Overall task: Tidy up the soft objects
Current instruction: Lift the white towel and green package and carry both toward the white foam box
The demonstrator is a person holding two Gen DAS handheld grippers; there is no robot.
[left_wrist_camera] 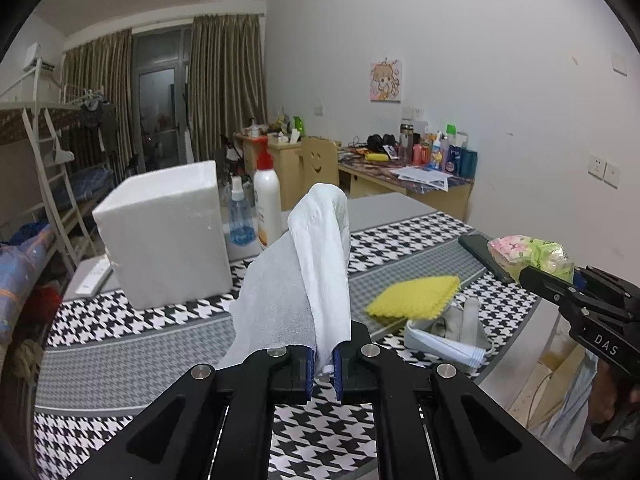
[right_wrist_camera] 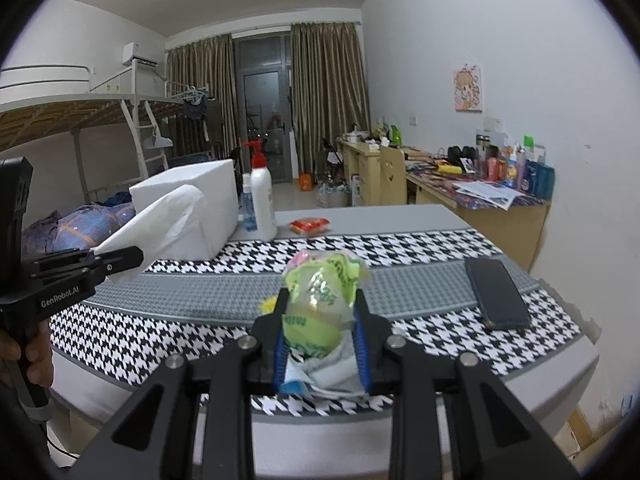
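My left gripper (left_wrist_camera: pixel 324 368) is shut on a white tissue (left_wrist_camera: pixel 304 280) and holds it up above the houndstooth table (left_wrist_camera: pixel 120 320). The tissue also shows in the right wrist view (right_wrist_camera: pixel 160 216). My right gripper (right_wrist_camera: pixel 320 344) is shut on a green and pink tissue pack (right_wrist_camera: pixel 320 296), lifted over the table; the pack also shows in the left wrist view (left_wrist_camera: pixel 532 254). A yellow sponge (left_wrist_camera: pixel 416 296) and a face mask (left_wrist_camera: pixel 444 336) lie on the table between the grippers.
A white foam box (left_wrist_camera: pixel 168 236) stands at the back left, with a blue spray bottle (left_wrist_camera: pixel 240 216) and a white pump bottle (left_wrist_camera: pixel 267 204) beside it. A dark phone (right_wrist_camera: pixel 496 292) lies at the right. A red packet (right_wrist_camera: pixel 310 225) lies behind.
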